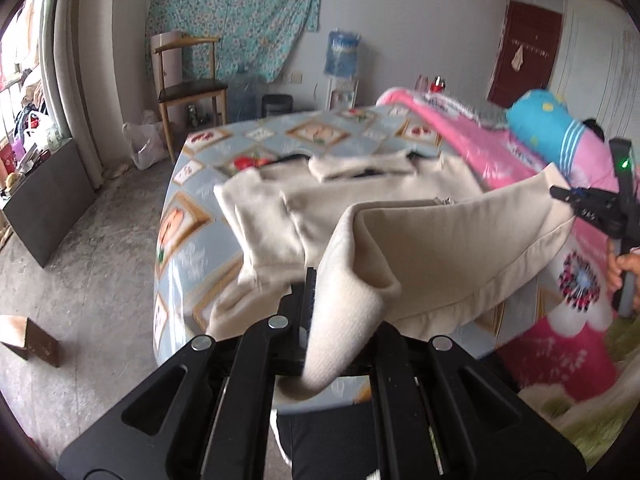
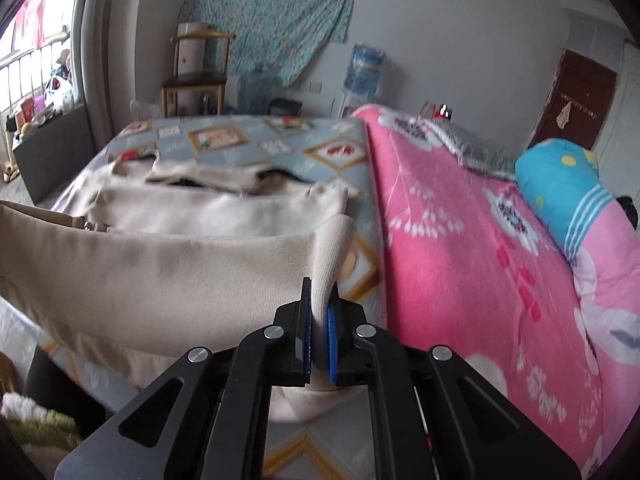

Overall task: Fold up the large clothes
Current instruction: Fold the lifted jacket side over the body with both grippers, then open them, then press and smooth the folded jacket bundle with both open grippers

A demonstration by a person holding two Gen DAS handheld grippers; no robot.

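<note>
**Inspector:** What surface was the work on, and what room?

**Assistant:** A bed under a blue-grey sheet printed with framed pictures. A pink floral blanket covered its right side, with a blue pillow on top. Beyond it: a bare concrete floor, a wooden chair, a water dispenser, a floral cloth hung on the wall, and a dark red door.

**Inspector:** The garment?

**Assistant:** The beige garment lay across the sheet, its near edge lifted off the bed. The left gripper was clamped on one corner, the right gripper pinching the other between blue pads.

**Inspector:** Differences between views?

**Assistant:** Only the left wrist view showed the right gripper from outside, with a hand on its handle, and a cardboard box on the floor. Only the right showed a railed window.
</note>
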